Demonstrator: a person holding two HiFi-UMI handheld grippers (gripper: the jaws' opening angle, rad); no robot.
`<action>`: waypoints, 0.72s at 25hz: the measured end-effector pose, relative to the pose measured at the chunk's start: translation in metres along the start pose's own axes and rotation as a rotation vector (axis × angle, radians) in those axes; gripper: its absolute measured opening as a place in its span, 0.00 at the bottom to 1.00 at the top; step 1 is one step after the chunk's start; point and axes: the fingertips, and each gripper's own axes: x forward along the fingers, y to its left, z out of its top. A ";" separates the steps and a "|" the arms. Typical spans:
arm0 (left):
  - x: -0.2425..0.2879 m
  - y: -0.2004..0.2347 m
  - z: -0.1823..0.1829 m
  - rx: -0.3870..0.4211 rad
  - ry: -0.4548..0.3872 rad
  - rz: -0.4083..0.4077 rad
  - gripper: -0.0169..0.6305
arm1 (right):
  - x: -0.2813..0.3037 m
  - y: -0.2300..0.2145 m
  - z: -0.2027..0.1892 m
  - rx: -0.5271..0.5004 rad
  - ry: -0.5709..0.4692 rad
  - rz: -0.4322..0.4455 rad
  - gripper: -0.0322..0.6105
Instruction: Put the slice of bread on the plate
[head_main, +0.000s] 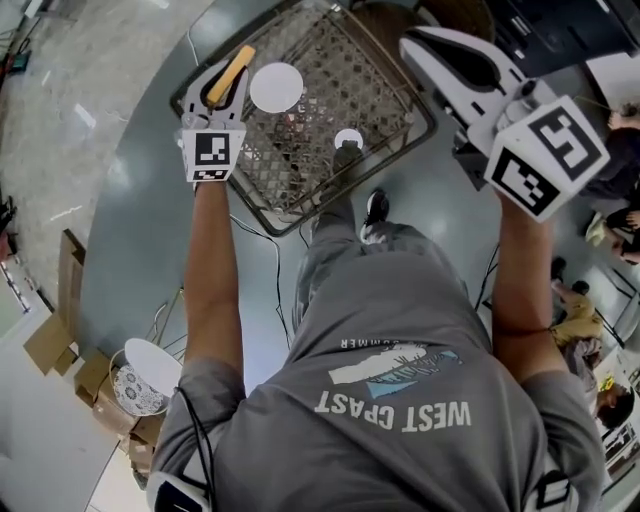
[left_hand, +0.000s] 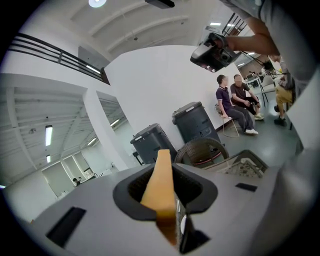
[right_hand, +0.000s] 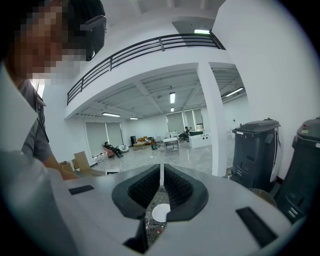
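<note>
A slice of bread (head_main: 229, 76) with a tan crust stands on edge between the jaws of my left gripper (head_main: 235, 92), which is shut on it. It hangs over the left edge of the mesh tabletop, just left of the round white plate (head_main: 276, 87). In the left gripper view the bread (left_hand: 162, 161) sticks up past the pads of the left gripper (left_hand: 167, 190). My right gripper (head_main: 412, 45) is held high at the table's right side, shut and with nothing in it. In the right gripper view its pads meet (right_hand: 161, 172), and the plate (right_hand: 161, 212) shows below them.
The plate lies on a square wire-mesh tabletop (head_main: 340, 60) in a dark frame, with a small white round object (head_main: 348, 138) near its front edge. Cardboard and a patterned bowl (head_main: 140, 385) lie on the floor at lower left. Grey bins (left_hand: 195, 122) and seated people (left_hand: 235, 100) are further off.
</note>
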 end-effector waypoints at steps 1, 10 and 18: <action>0.003 -0.003 -0.005 0.014 0.010 -0.007 0.17 | 0.000 0.000 -0.002 0.002 0.004 -0.004 0.07; 0.044 -0.030 -0.066 0.099 0.120 -0.081 0.17 | 0.004 -0.018 -0.025 0.031 0.054 -0.045 0.07; 0.071 -0.058 -0.110 0.162 0.194 -0.149 0.17 | 0.009 -0.024 -0.049 0.062 0.106 -0.068 0.07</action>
